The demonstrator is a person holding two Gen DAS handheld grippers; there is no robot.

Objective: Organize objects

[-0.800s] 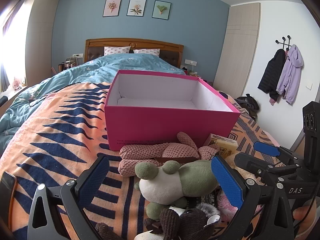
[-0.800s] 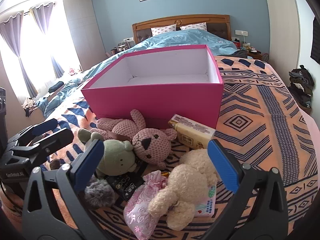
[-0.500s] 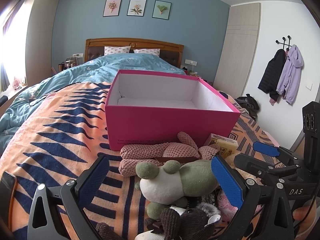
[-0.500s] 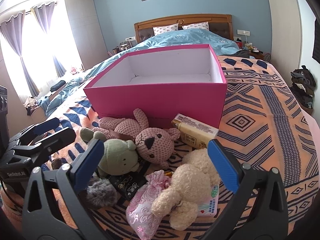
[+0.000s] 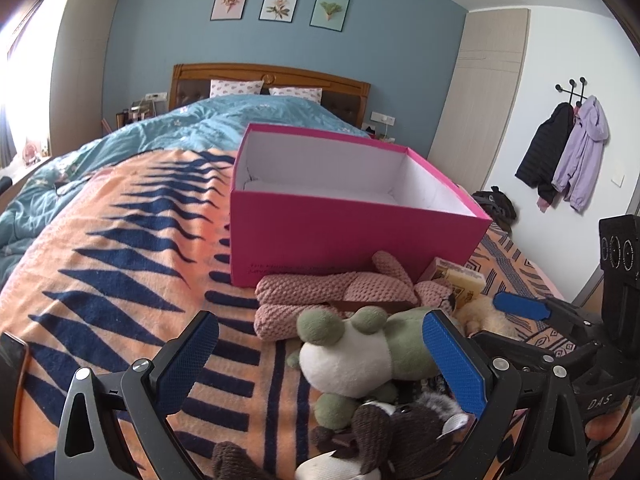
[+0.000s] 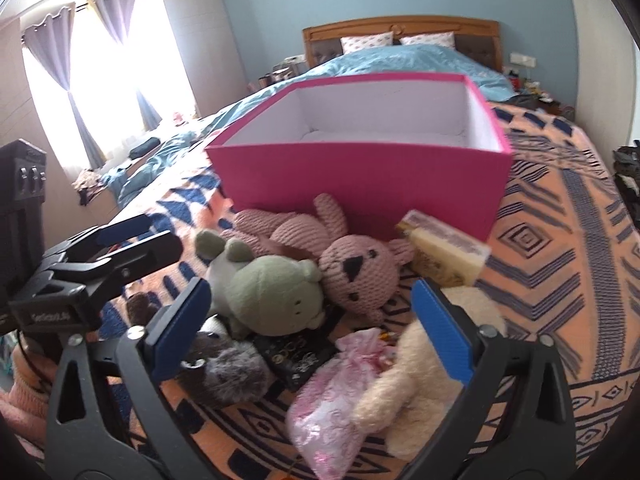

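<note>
An open, empty pink box (image 5: 352,236) (image 6: 360,176) stands on the bed. In front of it lies a pile: a pink knitted bear (image 5: 340,296) (image 6: 356,276), a green and white plush (image 5: 360,356) (image 6: 272,296), a yellow carton (image 5: 460,284) (image 6: 444,252), a cream plush (image 6: 424,368), a pink pouch (image 6: 336,392), a dark brown plush (image 5: 392,424) and a black packet (image 6: 300,356). My left gripper (image 5: 320,360) is open, with the green plush between its fingers, untouched. My right gripper (image 6: 312,332) is open over the pile.
The bed carries an orange and navy patterned blanket (image 5: 120,272) and a blue duvet (image 5: 200,128) toward the wooden headboard. Coats (image 5: 568,152) hang on the right wall. Curtains and a bright window (image 6: 100,80) are at the left.
The right gripper has moved left and forward over the pile, its view now blurred. The left gripper has barely shifted. Both stay open.
</note>
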